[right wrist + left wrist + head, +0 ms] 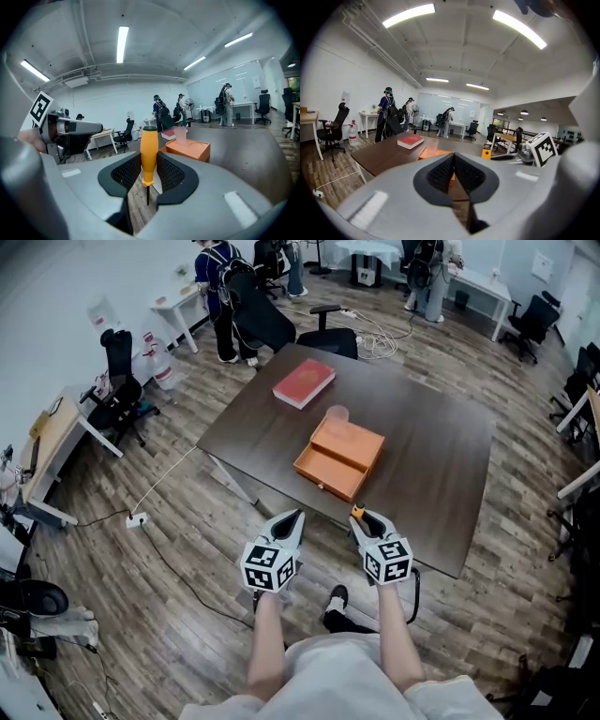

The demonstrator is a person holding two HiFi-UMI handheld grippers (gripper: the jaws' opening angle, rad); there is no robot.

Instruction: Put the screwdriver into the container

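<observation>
Dark office table: orange container at centre, red book beyond it. Right gripper: jaws clamped on the orange-handled screwdriver (handle up, shaft down), at the table's near edge, short of the container. Left gripper: jaws pressed together, empty.

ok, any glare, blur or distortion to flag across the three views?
Head view: even light, sharp, mild bowing at edges. Left gripper view: strong fisheye, dark vignette corners, ceiling lights blown out. Right gripper view: same fisheye and vignette; screwdriver crisp between the jaws.
</observation>
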